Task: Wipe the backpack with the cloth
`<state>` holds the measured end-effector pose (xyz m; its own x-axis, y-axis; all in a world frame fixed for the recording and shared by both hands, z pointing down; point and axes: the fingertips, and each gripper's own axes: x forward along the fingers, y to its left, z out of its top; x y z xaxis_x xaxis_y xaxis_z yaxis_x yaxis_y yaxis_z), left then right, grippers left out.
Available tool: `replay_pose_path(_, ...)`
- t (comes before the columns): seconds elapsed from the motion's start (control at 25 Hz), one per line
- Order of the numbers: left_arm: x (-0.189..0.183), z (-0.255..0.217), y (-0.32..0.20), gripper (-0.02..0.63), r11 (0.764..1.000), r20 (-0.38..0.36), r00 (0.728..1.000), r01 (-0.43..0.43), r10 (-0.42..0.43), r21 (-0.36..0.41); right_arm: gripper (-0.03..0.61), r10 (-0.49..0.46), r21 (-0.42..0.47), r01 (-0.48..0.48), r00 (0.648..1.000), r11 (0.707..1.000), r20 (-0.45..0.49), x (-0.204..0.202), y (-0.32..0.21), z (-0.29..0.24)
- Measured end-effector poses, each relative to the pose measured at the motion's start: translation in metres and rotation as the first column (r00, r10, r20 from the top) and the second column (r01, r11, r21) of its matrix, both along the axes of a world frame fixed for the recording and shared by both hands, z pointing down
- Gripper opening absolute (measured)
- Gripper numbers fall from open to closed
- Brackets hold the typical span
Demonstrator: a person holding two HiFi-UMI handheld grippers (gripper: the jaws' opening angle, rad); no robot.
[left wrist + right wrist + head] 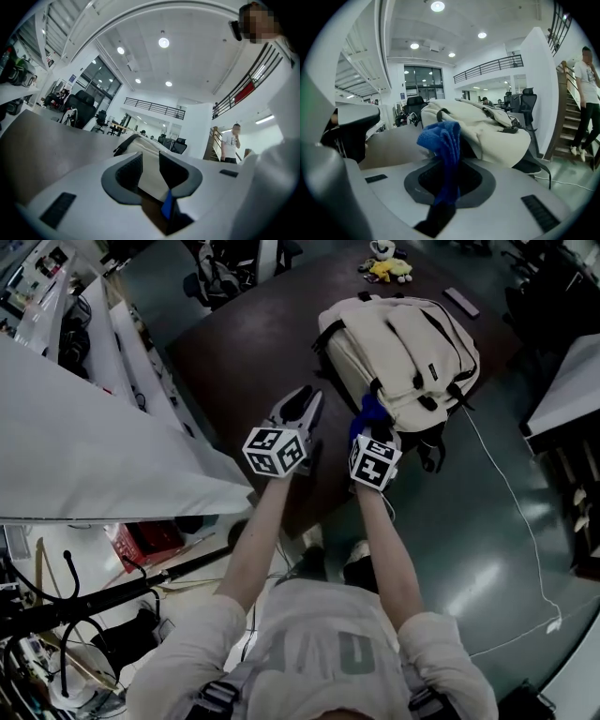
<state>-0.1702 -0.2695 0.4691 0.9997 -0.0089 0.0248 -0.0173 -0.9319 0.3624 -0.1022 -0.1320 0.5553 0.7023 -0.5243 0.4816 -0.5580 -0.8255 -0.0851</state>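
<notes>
No readable text anywhere. Left marker cube [275,452] and right marker cube [375,462]: black-and-white square patterns only, no letters or digits. Backpack [403,352] has a small dark tag [428,369], too small to read. Grey-green print [356,652] on the person's shirt is too blurred to tell. Wall signs in both gripper views are too small and dim to make out.

The backpack [403,357] is cream with black straps and zips. The cloth [370,413] at the backpack's near edge is plain blue. The table [244,362] under the backpack is dark brown. The left gripper [150,161] and right gripper [447,174] are pale grey with dark grey inner faces, and their cubes are white with black squares.
</notes>
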Motion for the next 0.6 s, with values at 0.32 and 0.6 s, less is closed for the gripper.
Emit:
replay_pose_path(0.32,-0.014,0.002,0.033,0.114,0.999,0.006,0.999,0.047,-0.047,-0.015,0.043,-0.016,0.004,0.016,0.999,1.0,0.035,0.004,0.039,0.011)
replay_pose_path(0.6,-0.015,-0.007,0.063,0.114,0.996,-0.018,0.996,0.085,-0.085,-0.02,0.043,-0.119,0.005,0.119,0.992,0.993,0.031,0.005,0.061,0.013)
